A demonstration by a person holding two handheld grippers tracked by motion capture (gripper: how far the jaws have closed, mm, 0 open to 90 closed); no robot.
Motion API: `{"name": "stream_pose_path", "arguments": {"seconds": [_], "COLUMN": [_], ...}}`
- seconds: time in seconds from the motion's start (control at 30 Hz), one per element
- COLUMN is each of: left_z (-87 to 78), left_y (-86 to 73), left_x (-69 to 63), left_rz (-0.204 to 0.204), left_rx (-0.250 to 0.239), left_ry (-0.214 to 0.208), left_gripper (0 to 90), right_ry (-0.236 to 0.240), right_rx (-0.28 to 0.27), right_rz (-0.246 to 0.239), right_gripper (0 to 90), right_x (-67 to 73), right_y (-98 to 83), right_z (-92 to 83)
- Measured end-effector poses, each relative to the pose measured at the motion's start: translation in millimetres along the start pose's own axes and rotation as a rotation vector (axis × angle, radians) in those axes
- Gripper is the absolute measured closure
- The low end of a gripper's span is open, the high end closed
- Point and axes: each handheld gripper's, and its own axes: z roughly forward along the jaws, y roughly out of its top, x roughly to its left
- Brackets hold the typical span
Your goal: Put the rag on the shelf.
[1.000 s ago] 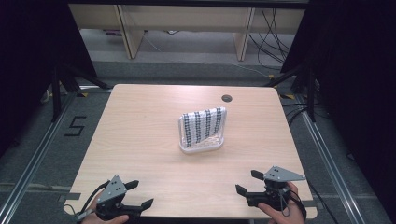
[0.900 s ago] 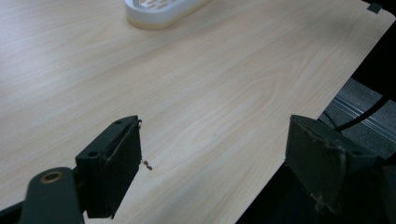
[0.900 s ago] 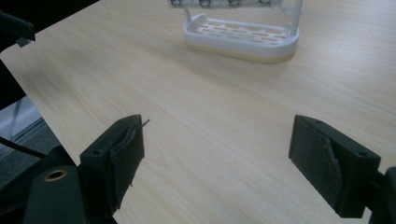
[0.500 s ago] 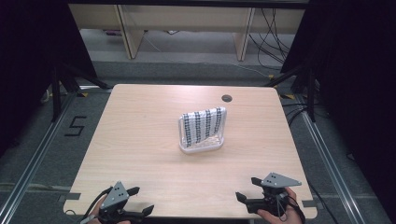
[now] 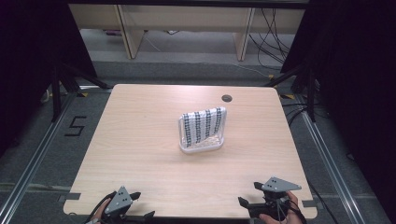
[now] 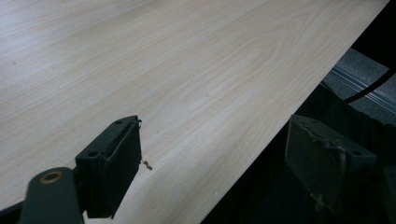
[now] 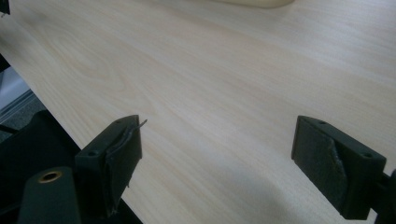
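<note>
We see cloth on rack: soft, light, prob floppy; pinch top edge. Both grippers, L & R, spread wide, empty.

From above we look forward and down on the whole table; our two gripper cameras skim its near edge closely.

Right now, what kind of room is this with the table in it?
Probably a lab or workshop set up for recording, not a home. A plain wooden table stands between dark curtains, with loose cables on the grey floor, a taped number five beside the table, and a person holding the left gripper and the right gripper.
</note>
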Motion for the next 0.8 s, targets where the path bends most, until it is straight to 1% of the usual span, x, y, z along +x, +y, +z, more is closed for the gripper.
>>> {"name": "stream_pose_path", "arguments": {"seconds": [0.03,0.07,0.1,0.13,0.17,0.23,0.27,0.3,0.33,0.37,0.4,0.43,0.47,0.5,0.53,0.57,0.6,0.63,0.67,0.7,0.73,0.77,0.8], "left_z": [1.3,3.1,2.3,2.6,2.5,3.2,2.8,3.6,3.7,3.9,4.1,4.6,4.4,5.0,5.1,5.1,5.1,6.3,5.5,5.7,5.6,5.7,5.7], "left_y": [-0.7,-1.3,-2.0,-2.0,-1.2,-1.6,-1.1,-1.4,-1.2,-1.1,-1.1,-1.1,-0.9,-0.8,-0.6,-0.8,-0.8,-1.1,-1.0,-1.0,-1.0,-1.0,-1.0], "left_x": [-0.4,-1.6,-0.8,-0.8,-0.9,-1.2,-1.5,-1.5,-2.0,-1.1,-1.5,-2.0,-1.3,-1.9,-2.1,-1.5,-1.5,-3.1,-2.1,-2.2,-2.1,-2.0,-2.0], "left_rz": [-0.001,-0.011,0.006,0.006,0.012,0.015,0.015,0.026,0.025,0.034,0.034,0.029,0.039,0.032,0.03,0.037,0.037,0.013,0.026,0.023,0.024,0.025,0.025], "left_rx": [-0.005,-0.018,0.005,0.007,0.019,0.012,0.022,0.014,0.022,0.031,0.029,0.025,0.032,0.024,0.025,0.025,0.025,0.004,0.017,0.014,0.015,0.018,0.018], "left_ry": [-0.004,-0.003,-0.001,-0.002,0.005,0.004,0.007,0.01,0.021,0.03,0.021,0.021,0.03,0.027,0.027,0.029,0.029,0.02,0.021,0.022,0.022,0.029,0.029], "left_gripper": [18.0,18.0,18.0,18.0,18.0,18.0,18.0,18.0,18.0,18.0,18.0,18.0,18.1,18.0,18.1,18.0,18.0,18.0,18.0,18.0,18.0,18.0,18.0], "right_ry": [-0.007,-0.012,-0.007,-0.009,-0.002,-0.002,0.005,0.005,-0.005,-0.003,0.0,-0.001,0.008,-0.011,-0.015,-0.011,-0.012,-0.012,-0.008,-0.002,-0.008,0.024,0.024], "right_rx": [0.014,0.016,0.018,0.032,0.026,0.03,0.042,0.042,0.043,0.034,0.04,0.044,0.044,0.052,0.051,0.052,0.055,0.055,0.052,0.053,0.055,0.061,0.061], "right_rz": [-0.014,-0.033,-0.025,-0.023,-0.033,-0.027,-0.017,-0.017,-0.017,-0.022,-0.008,-0.035,-0.034,-0.035,-0.042,-0.054,-0.052,-0.052,-0.048,-0.05,-0.046,-0.039,-0.039], "right_gripper": [17.0,17.0,17.0,17.0,17.0,16.9,16.9,16.9,16.9,16.9,16.9,16.9,16.8,16.9,16.9,16.9,16.9,16.9,16.8,16.9,16.8,16.8,16.8], "right_x": [-0.6,0.0,0.9,2.4,2.0,2.9,3.4,3.4,3.6,3.4,4.5,2.4,2.5,3.1,2.9,1.9,2.3,2.3,2.3,1.9,2.1,0.8,0.8], "right_y": [-1.2,-2.2,-3.2,-3.8,-4.2,-4.3,-4.9,-4.9,-5.3,-5.8,-6.2,-5.9,-6.3,-6.4,-6.6,-6.9,-7.0,-7.0,-7.2,-7.0,-7.0,-7.0,-7.0], "right_z": [-0.1,0.5,1.1,0.3,0.7,0.5,0.1,0.1,0.0,1.0,1.0,1.7,3.0,2.4,2.8,4.1,4.1,4.1,4.7,4.8,4.4,5.1,5.1]}}
